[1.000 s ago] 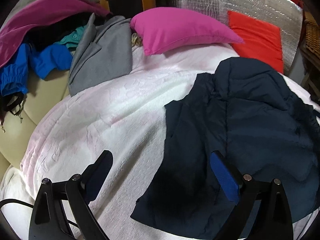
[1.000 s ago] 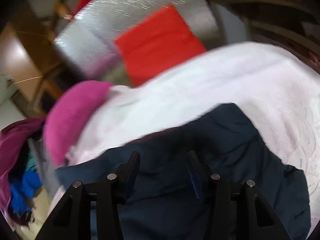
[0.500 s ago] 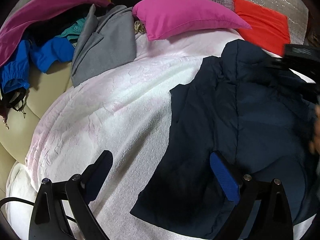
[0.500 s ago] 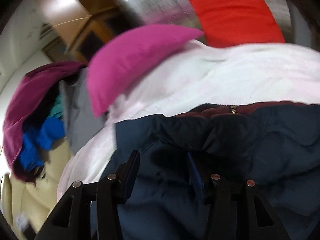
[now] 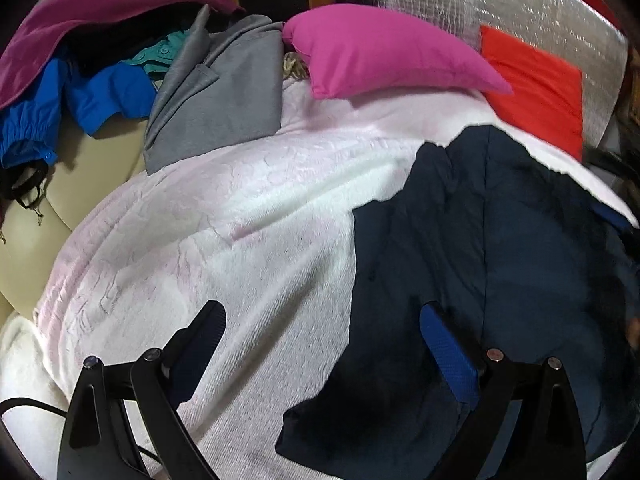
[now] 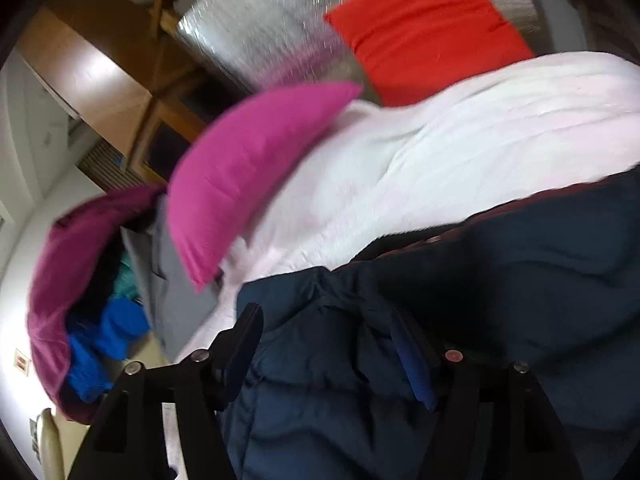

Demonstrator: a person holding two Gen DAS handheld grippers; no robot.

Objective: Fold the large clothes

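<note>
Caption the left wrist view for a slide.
Open left gripper hovers over navy jacket spread on white blanket.

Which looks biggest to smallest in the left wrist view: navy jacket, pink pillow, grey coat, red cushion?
1. navy jacket, though it lies nearest the camera
2. pink pillow and grey coat, too alike to rank
3. red cushion

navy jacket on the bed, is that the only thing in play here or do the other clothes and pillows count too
In play:
navy jacket
left tongs, open
right tongs, open over the jacket

Just lying about:
pink pillow
red cushion
grey coat
blue garment
maroon garment
white blanket
</note>
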